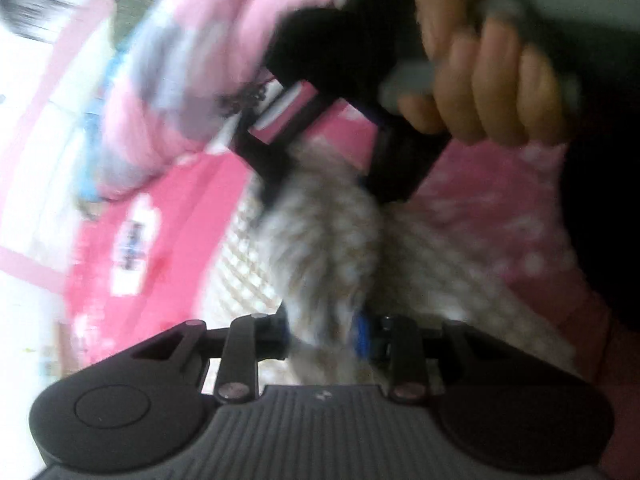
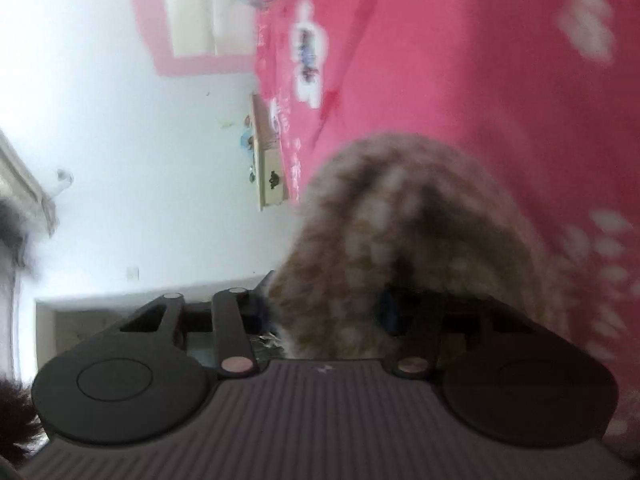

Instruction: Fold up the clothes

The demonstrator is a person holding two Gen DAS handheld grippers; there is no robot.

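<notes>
A brown-and-white checked garment [image 1: 324, 248] hangs bunched between my two grippers, above a pink bedspread [image 1: 192, 208]. My left gripper [image 1: 324, 332] is shut on one part of the garment. The right gripper [image 1: 332, 160] shows ahead in the left wrist view, held by a hand [image 1: 488, 76], its black fingers closed on the cloth. In the right wrist view the same garment [image 2: 400, 240] fills the space between the right gripper's [image 2: 324, 316] fingers and hides the tips. Both views are blurred and turned sideways.
A pink and pale-blue quilt [image 1: 160, 80] lies heaped on the bed at the far side. The pink bedspread [image 2: 440, 60] with white prints fills the right of the right wrist view. A white wall [image 2: 120, 140] and a small cream bedside cabinet [image 2: 268, 164] lie beyond.
</notes>
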